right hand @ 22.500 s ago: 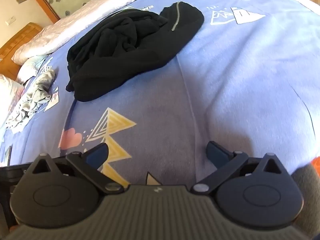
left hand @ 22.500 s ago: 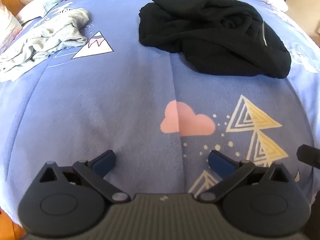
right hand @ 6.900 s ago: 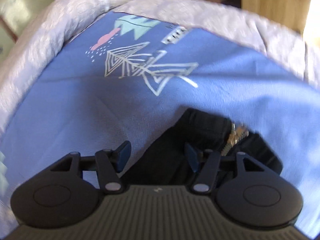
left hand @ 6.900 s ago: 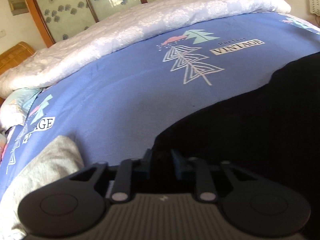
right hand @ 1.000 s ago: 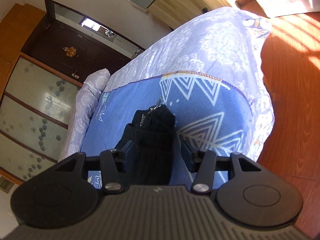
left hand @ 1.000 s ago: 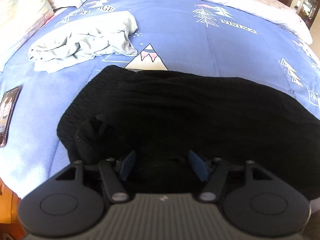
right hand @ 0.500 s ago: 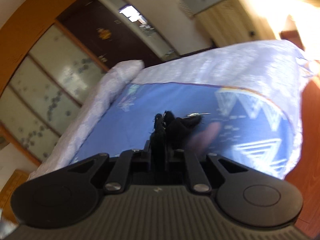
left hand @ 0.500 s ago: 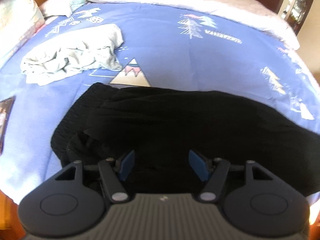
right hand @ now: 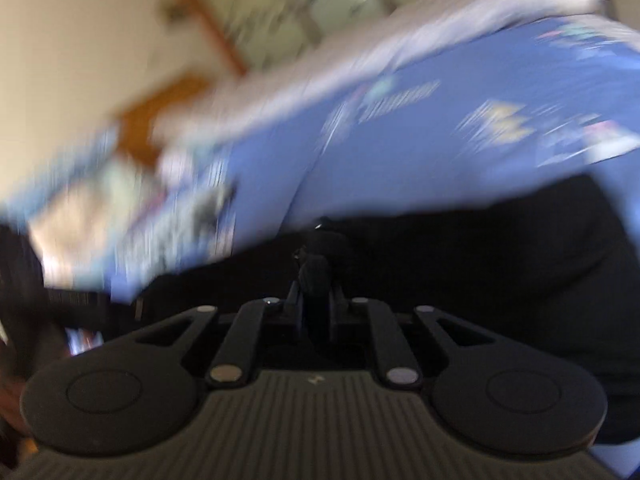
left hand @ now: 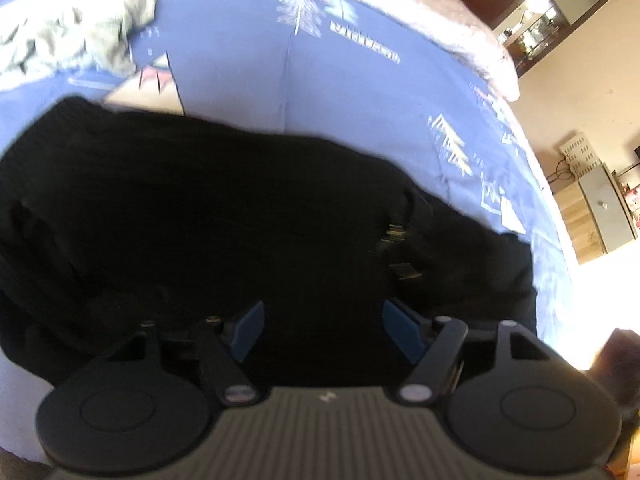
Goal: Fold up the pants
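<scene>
Nearby, grey clothes (left hand: pixel 76 36) beyond black pants (left hand: pixel 240 216), blue bedspread (left hand: pixel 360 92) underneath.

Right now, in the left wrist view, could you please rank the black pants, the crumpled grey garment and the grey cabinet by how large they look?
1. black pants, filling most of the frame, though nearest the camera.
2. crumpled grey garment, partly cut off at the edge.
3. grey cabinet, smallest but farthest away, so true size is unsure.

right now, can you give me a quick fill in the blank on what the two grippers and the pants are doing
1. The left hand-held gripper has its jaws ____.
2. The right hand-held gripper is shut on the ____ fabric pants.
3. The pants lie on a ____ patterned bedspread.
4. The crumpled grey garment lies ____ from the pants.

Missing words: open; black; blue; apart
</scene>
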